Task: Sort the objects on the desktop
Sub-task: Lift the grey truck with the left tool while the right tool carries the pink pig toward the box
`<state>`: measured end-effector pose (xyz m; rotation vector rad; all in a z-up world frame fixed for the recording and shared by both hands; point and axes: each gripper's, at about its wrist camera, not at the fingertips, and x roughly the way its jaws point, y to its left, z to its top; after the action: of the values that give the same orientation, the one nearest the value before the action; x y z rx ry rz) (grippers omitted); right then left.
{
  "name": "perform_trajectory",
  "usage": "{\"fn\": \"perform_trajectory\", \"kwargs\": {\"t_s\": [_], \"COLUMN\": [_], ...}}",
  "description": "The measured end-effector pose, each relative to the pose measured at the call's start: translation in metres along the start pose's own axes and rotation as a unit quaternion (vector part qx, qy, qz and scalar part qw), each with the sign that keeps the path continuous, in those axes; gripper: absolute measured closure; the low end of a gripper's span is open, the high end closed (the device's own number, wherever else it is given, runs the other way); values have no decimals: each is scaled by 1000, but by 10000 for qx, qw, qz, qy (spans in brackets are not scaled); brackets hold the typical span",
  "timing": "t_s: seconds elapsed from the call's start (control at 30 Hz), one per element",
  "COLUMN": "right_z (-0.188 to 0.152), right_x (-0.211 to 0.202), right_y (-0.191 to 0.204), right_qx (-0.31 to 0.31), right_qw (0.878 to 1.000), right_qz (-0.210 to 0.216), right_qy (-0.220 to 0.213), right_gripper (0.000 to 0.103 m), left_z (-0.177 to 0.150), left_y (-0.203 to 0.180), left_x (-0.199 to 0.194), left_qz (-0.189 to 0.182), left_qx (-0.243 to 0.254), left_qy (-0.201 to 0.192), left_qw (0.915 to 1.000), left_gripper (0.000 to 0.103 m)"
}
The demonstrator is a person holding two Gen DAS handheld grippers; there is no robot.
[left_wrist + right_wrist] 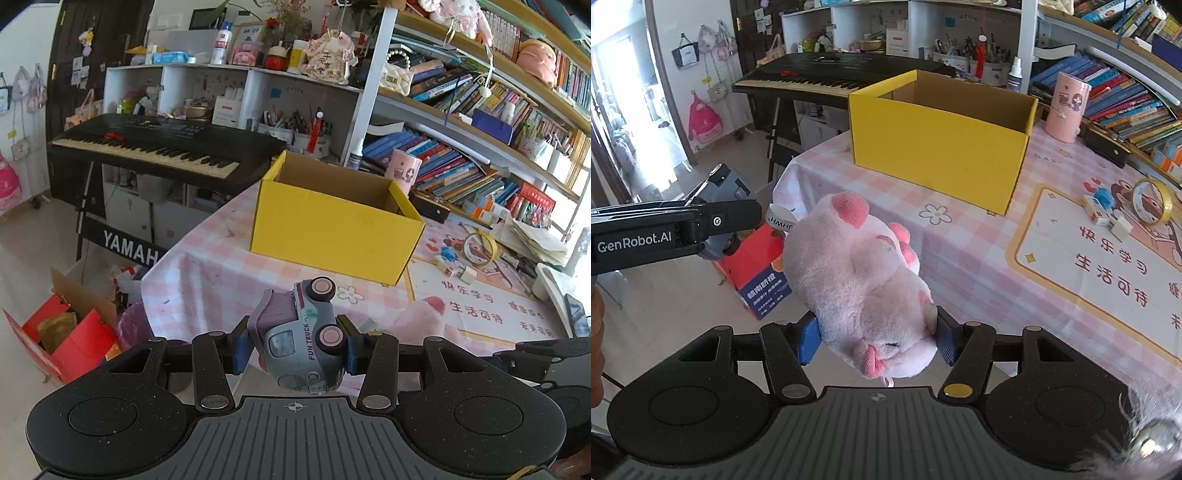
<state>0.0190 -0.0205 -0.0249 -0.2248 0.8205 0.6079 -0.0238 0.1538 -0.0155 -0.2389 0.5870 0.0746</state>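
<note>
My left gripper is shut on a grey and purple toy truck, held on its side in the air at the near edge of the table. My right gripper is shut on a pink plush pig, also held above the near table edge. An open yellow cardboard box stands on the pink checked tablecloth ahead of both grippers; it also shows in the right wrist view, and what little of its inside shows is bare. The left gripper's body shows to the left of the pig.
A tape roll, small white and blue blocks and a pink cup lie right of the box, on or near a printed mat. Bookshelves line the right. A black keyboard stands behind. A red box sits on the floor at left.
</note>
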Motion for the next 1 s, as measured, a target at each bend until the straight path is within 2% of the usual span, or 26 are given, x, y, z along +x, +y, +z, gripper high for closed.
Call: {"fn": "perform_trajectory", "kwargs": {"t_s": [0.37, 0.53, 0.73, 1.0], "right_z": [7, 14, 45, 108], "right_x": [14, 22, 23, 23], "right_y": [-5, -12, -32, -78], "right_qx": [18, 23, 34, 235], "right_qw": [9999, 9996, 9990, 9935], "right_qz": [149, 265, 235, 90], "right_qy": [71, 40, -366, -1107], "right_gripper": [45, 45, 45, 45], "left_z": [7, 20, 58, 116], "left_y": [-3, -8, -21, -44], "left_x": [13, 24, 40, 78], "left_qz": [83, 125, 53, -23], "left_qx": [27, 59, 195, 436], "left_qy": [76, 7, -353, -865], "left_qw": [9999, 9999, 9992, 9953], "left_gripper": [58, 58, 58, 58]}}
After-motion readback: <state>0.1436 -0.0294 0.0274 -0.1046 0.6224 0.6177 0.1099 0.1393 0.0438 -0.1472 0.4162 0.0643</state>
